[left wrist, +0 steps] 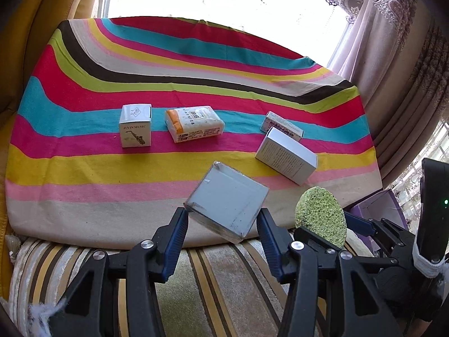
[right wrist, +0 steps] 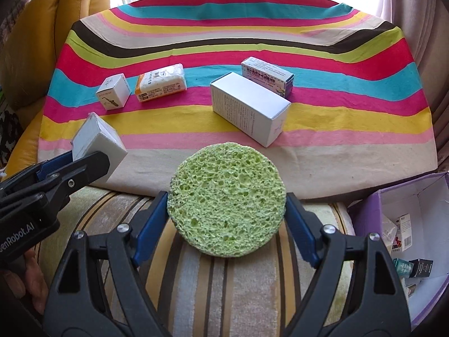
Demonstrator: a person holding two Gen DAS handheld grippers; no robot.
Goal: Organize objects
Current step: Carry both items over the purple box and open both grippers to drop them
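Left gripper (left wrist: 223, 219) is pinching a grey box (left wrist: 226, 206), tilted, blue pads on two opposite sides, held in the air over the near edge of the striped cloth (left wrist: 84, 174). Right gripper (right wrist: 226, 210) has a round green sponge (right wrist: 227, 199) clamped between its pads, disc face toward the camera, lifted above the striped sofa cushion (right wrist: 238, 295). The two grippers sit side by side, left one's box just beside the sponge's left. Still on the cloth: a small white cube box (right wrist: 114, 91) with a saxophone print, upright at far left; a wrapped tissue pack (right wrist: 161, 86) just right of it, apart; a long white box (right wrist: 249, 108) lying on its side toward the right; a smaller printed box (right wrist: 268, 75) right behind it, touching or nearly so, can't tell which. Container: an open purple carton (right wrist: 364, 219), white inside, sits off the cloth at lower right beside the cushion. Inside it, a few small boxes along the near left wall: one white with red print (right wrist: 402, 234), two dark ones (right wrist: 421, 268) lower down, more partly hidden by the gripper frame. The rest of the carton floor is bare.
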